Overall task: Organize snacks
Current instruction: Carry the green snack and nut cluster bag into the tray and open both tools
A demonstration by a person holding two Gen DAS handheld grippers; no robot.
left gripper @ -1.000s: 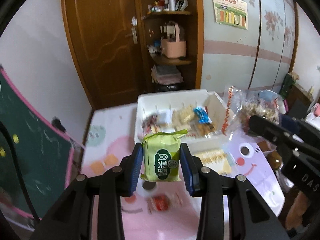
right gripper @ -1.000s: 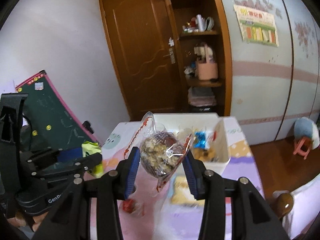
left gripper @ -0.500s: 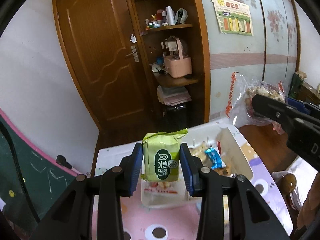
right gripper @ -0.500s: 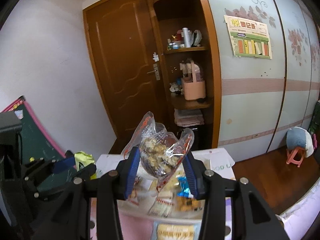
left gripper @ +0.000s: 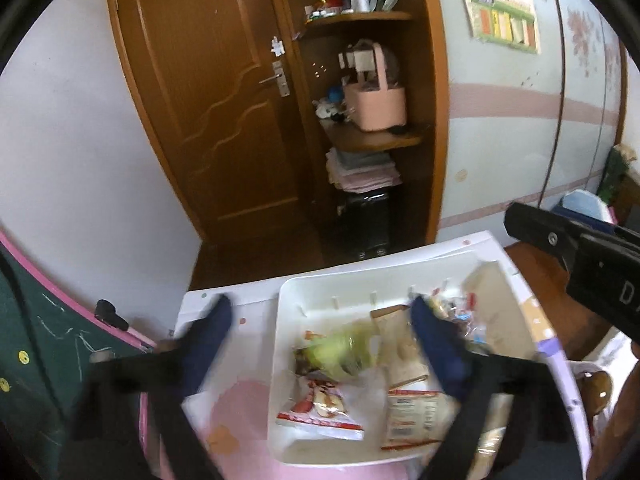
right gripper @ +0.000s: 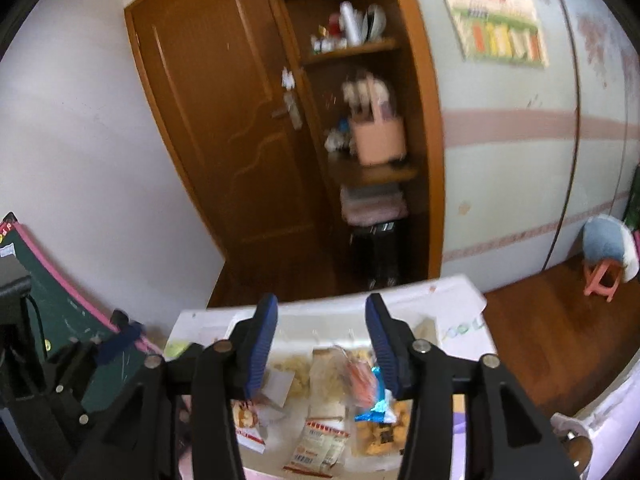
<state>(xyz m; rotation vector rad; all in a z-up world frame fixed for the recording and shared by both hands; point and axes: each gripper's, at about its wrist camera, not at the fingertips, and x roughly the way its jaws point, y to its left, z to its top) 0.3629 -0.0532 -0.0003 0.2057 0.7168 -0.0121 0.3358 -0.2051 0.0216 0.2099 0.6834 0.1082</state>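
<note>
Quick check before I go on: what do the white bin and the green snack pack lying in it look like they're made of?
White bin: probably rigid plastic, smooth and slightly glossy, with thin moulded walls, rounded corners and small ribs along the far wall. Green snack pack: seemingly thin plastic film; it is blurred, but it looks crinkled and catches light like a wrapper.

Your white bin [left gripper: 280, 364] looked like smooth, slightly glossy plastic, and the snack packets [right gripper: 320, 436] in it were shiny crinkled film, the green pack [left gripper: 340, 352] too blurred to judge. The tabletop [left gripper: 236, 412] wore a smooth printed pink covering. Your grippers' fingers [right gripper: 262, 344] were matt black plastic with ribbed blue pads. Behind, the door [left gripper: 208, 120] was varnished brown wood with a metal handle [left gripper: 274, 78].
</note>
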